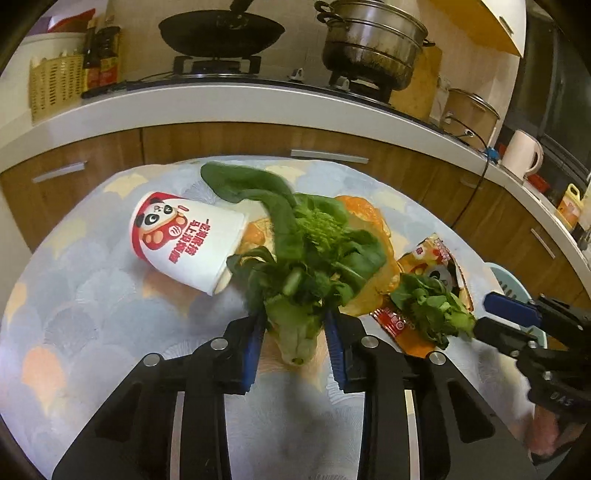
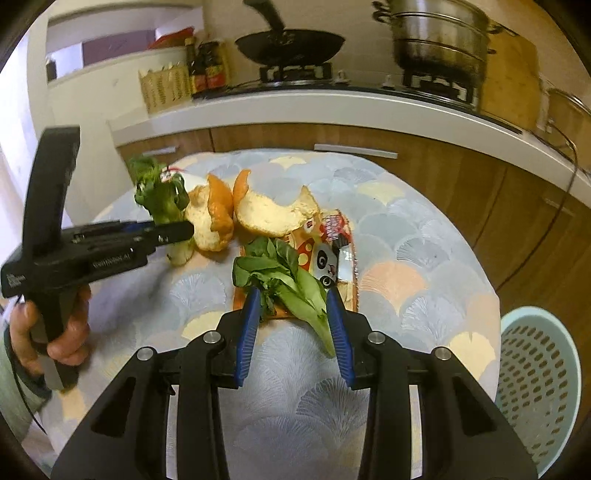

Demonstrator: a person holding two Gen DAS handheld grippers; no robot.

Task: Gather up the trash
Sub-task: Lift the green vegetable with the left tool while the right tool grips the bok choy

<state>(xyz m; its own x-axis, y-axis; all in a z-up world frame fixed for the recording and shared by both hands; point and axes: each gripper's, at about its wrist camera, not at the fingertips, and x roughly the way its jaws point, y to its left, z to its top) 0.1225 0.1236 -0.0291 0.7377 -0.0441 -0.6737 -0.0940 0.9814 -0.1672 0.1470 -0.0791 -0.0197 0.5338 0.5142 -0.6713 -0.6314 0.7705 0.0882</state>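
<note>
My left gripper (image 1: 295, 321) is shut on the stalk of a large leafy green (image 1: 306, 258) and holds it above the table; it also shows in the right wrist view (image 2: 162, 206). My right gripper (image 2: 291, 299) is open, its jaws on either side of a smaller leafy green (image 2: 284, 280) that lies on a red snack wrapper (image 2: 328, 254). In the left wrist view that green (image 1: 432, 306) sits at the right gripper's tips (image 1: 480, 314). Orange peels (image 2: 236, 214) and a tipped panda paper cup (image 1: 184, 240) lie on the table.
The round table has a pale patterned cloth (image 2: 406, 258). A light blue perforated basket (image 2: 539, 384) stands at the table's right. Behind is a kitchen counter (image 1: 221, 103) with a wok (image 1: 221, 29), a steamer pot (image 1: 373, 44) and a kettle (image 1: 521, 155).
</note>
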